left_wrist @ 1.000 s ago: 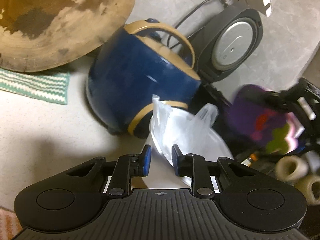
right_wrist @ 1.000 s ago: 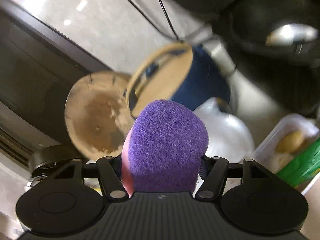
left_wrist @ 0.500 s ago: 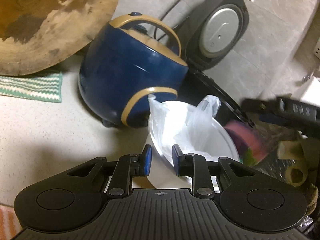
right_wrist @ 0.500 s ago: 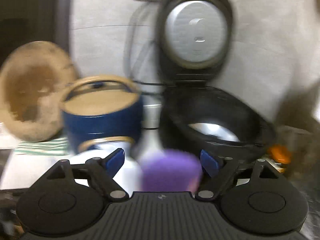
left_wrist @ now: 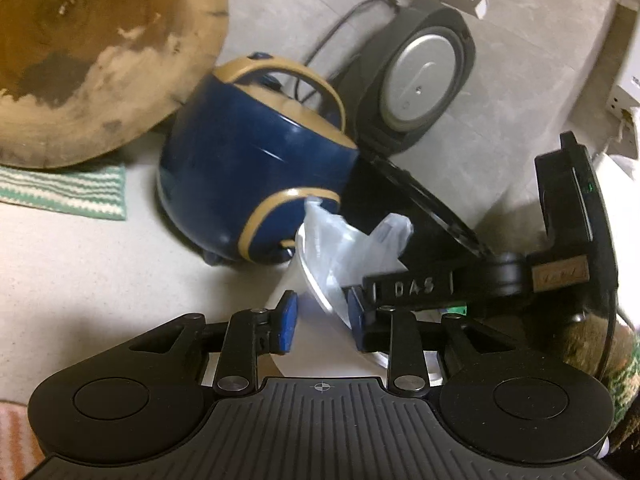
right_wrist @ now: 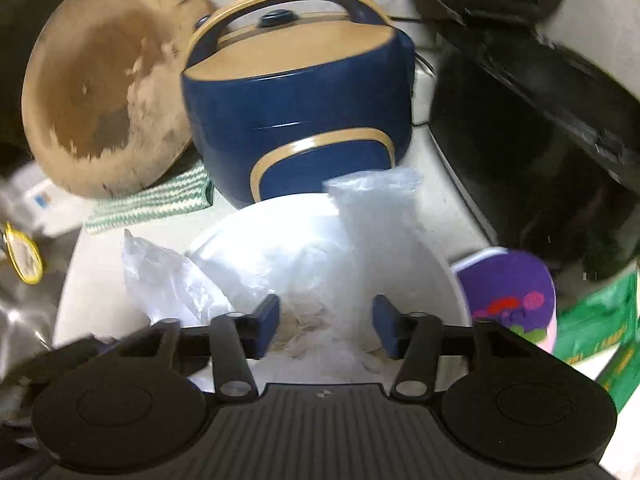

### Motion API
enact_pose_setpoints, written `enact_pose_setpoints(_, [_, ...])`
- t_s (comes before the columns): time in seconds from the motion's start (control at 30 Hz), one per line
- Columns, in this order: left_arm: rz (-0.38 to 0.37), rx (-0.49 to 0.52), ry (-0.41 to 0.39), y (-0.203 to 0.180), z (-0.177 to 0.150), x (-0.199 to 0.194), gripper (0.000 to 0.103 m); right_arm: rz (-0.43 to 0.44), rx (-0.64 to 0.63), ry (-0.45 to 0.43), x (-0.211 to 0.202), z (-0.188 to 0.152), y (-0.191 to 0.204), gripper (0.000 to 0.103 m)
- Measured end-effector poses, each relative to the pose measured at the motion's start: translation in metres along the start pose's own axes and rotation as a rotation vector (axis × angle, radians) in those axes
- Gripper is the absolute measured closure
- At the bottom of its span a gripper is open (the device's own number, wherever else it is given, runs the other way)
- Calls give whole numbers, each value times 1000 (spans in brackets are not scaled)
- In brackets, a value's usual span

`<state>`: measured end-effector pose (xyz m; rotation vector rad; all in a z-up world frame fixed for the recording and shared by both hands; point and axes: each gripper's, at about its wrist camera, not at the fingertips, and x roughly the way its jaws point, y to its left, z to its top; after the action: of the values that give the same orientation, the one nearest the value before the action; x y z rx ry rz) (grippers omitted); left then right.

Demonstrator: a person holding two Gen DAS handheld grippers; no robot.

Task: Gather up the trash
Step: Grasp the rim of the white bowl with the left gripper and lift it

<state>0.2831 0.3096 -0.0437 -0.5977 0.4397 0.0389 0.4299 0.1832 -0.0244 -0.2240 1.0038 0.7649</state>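
A white bin [right_wrist: 328, 236] lined with a clear plastic bag [right_wrist: 376, 216] stands in front of a blue and tan cooker [right_wrist: 296, 120]. My right gripper [right_wrist: 326, 328] is open and empty just above the bin's mouth. A purple sponge [right_wrist: 508, 296] lies in a small white tub to the right of the bin. My left gripper [left_wrist: 320, 320] is open with its jaws either side of the bin's rim [left_wrist: 308, 280] and bag [left_wrist: 352, 240]. The right gripper's black body [left_wrist: 480, 280] shows in the left wrist view, over the bin.
A round wooden board [left_wrist: 88, 52] leans at the back left over a green striped cloth [left_wrist: 64, 196]. A black rice cooker with its lid open [left_wrist: 420, 76] stands behind on the right. Green packets [right_wrist: 600, 320] lie at the far right.
My right gripper has opened and let go of the purple sponge, which now lies in the tub beside the bin. The right gripper has swung over the bin. My left gripper has stayed at the rim.
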Motion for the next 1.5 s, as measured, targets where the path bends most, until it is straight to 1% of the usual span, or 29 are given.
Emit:
enact_pose_setpoints(0.03, [1, -9, 3, 2, 1, -1, 72, -13, -18, 4, -1, -1, 3, 69])
enact_pose_setpoints(0.07, [12, -16, 14, 2, 1, -1, 72, -15, -30, 7, -2, -3, 5, 95])
enact_pose_setpoints(0.1, [30, -18, 20, 3, 0, -2, 72, 17, -24, 17, -5, -4, 5, 96])
enact_pose_setpoints(0.17, [50, -19, 21, 4, -2, -2, 72, 50, -2, -20, -16, -6, 2, 97])
enact_pose_setpoints(0.3, [78, -23, 26, 7, -3, -2, 72, 103, 69, -169, -63, -1, -16, 100])
enact_pose_setpoints(0.37, [93, -24, 24, 7, -2, 0, 72, 114, 114, -248, -95, 3, -30, 100])
enact_pose_setpoints(0.5, [133, -15, 39, 6, -3, 7, 72, 102, 192, -379, -146, 6, -60, 101])
enact_pose_setpoints(0.53, [141, -14, 45, 6, -3, 9, 72, 86, 206, -410, -157, 4, -67, 101])
enact_pose_setpoints(0.6, [147, -15, 50, 6, -3, 12, 72, 8, 215, -466, -176, -2, -81, 101])
enact_pose_setpoints(0.67, [145, -16, 51, 6, -4, 14, 77, -68, 231, -478, -184, -14, -97, 101])
enact_pose_setpoints(0.7, [144, -14, 52, 6, -5, 15, 82, -94, 256, -466, -184, -23, -109, 101])
enact_pose_setpoints(0.73, [142, -12, 56, 5, -5, 16, 81, -112, 283, -445, -180, -31, -120, 101])
enact_pose_setpoints(0.8, [141, -18, 70, 6, -5, 19, 82, -164, 333, -400, -166, -48, -140, 101])
enact_pose_setpoints(0.9, [161, -51, 87, 8, -6, 21, 89, -246, 384, -335, -138, -75, -161, 101])
enact_pose_setpoints(1.0, [142, -54, 82, 8, -5, 18, 92, -283, 395, -281, -111, -94, -174, 99])
enact_pose_setpoints(1.03, [138, -51, 64, 7, -3, 14, 92, -291, 389, -265, -104, -98, -175, 97])
enact_pose_setpoints(1.1, [143, -38, 19, 7, 2, 2, 93, -321, 355, -247, -96, -108, -169, 97])
enact_pose_setpoints(1.13, [150, -28, -12, 7, 6, -6, 93, -333, 326, -246, -95, -111, -164, 93])
enact_pose_setpoints(1.17, [160, -13, -46, 7, 10, -15, 93, -342, 295, -248, -98, -115, -156, 84])
enact_pose_setpoints(1.2, [174, 5, -77, 7, 14, -22, 93, -351, 260, -255, -98, -115, -150, 78])
enact_pose_setpoints(1.23, [193, 28, -110, 7, 19, -30, 93, -358, 231, -266, -99, -113, -145, 66])
enact_pose_setpoints(1.27, [212, 51, -134, 7, 23, -36, 93, -366, 207, -279, -101, -110, -140, 58])
enact_pose_setpoints(1.3, [225, 72, -144, 8, 27, -40, 93, -374, 189, -291, -103, -110, -136, 55])
enact_pose_setpoints(1.37, [206, 87, -115, 12, 31, -43, 93, -386, 185, -303, -103, -108, -128, 55])
enact_pose_setpoints(1.4, [194, 86, -94, 15, 31, -44, 93, -375, 177, -319, -105, -108, -122, 55])
enact_pose_setpoints(1.5, [205, 112, -27, 20, 24, -41, 92, -294, 106, -366, -116, -112, -94, 54])
